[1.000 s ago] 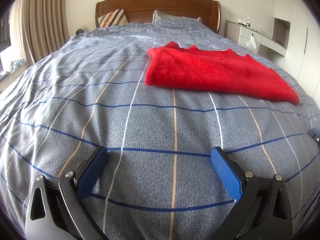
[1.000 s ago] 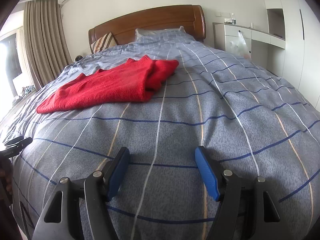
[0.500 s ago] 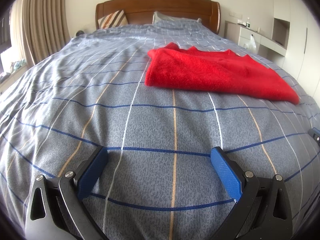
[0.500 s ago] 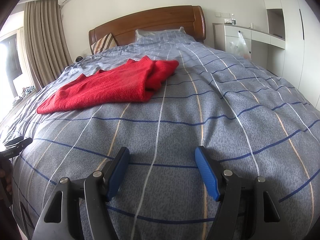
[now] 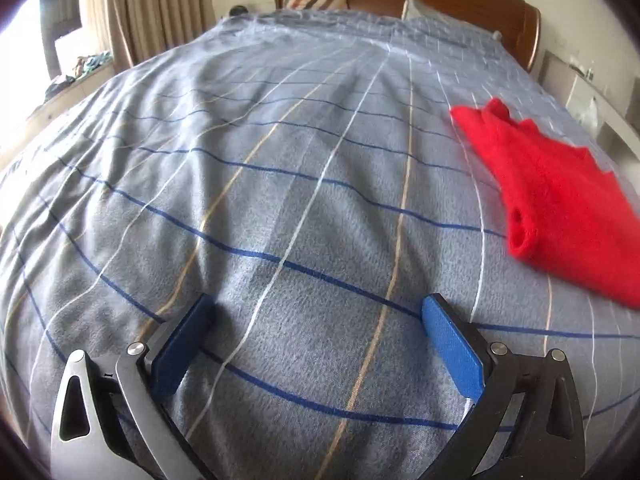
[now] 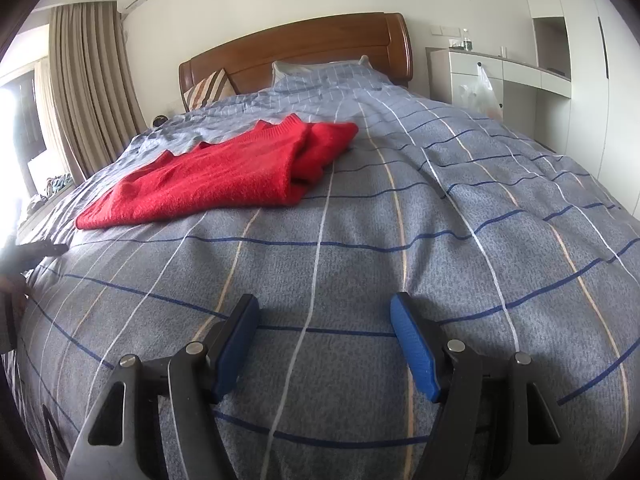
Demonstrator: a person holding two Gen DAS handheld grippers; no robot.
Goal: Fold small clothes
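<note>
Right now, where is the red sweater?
The red sweater lies flat on the bed, left of centre in the right wrist view, toward the headboard; in the left wrist view it is at the right edge.

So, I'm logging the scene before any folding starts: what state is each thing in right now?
red sweater: lying flat on the bed, partly folded over at one end, untouched.
left tool: open, empty, over bare duvet.
right tool: open, empty, over bare duvet.
duvet: spread over the bed, lightly wrinkled.
curtain: drawn to the side.
</note>
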